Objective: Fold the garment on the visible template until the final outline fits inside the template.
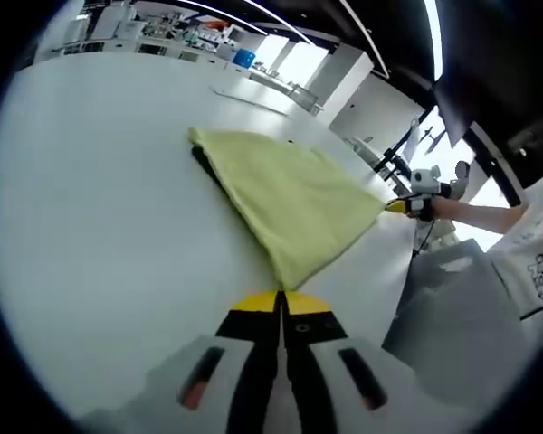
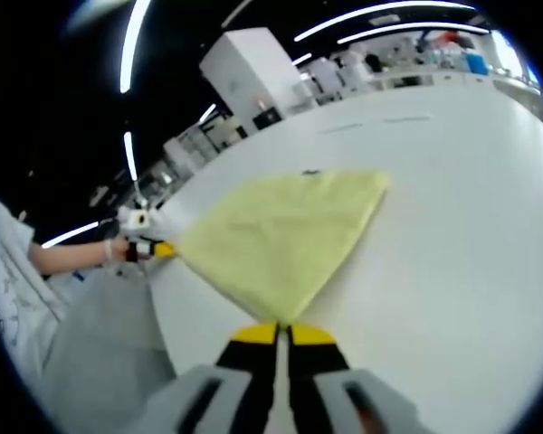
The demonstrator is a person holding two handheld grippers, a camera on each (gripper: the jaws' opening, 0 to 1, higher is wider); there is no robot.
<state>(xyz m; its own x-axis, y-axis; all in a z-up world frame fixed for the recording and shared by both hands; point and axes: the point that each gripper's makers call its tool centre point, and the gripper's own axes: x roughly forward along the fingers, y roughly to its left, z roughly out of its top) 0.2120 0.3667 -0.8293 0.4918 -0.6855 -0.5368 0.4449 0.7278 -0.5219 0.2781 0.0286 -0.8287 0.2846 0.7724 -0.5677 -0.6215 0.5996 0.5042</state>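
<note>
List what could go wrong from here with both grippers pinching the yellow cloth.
1. The left gripper and right gripper each hold only a corner tip of the yellow garment; a tug could slip a corner out.
2. The cloth is stretched between the two held corners near the white table edge, so a dropped corner might fall off the table.
3. A dark edge under the cloth, possibly the template, is mostly covered, so alignment is hard to judge.
</note>
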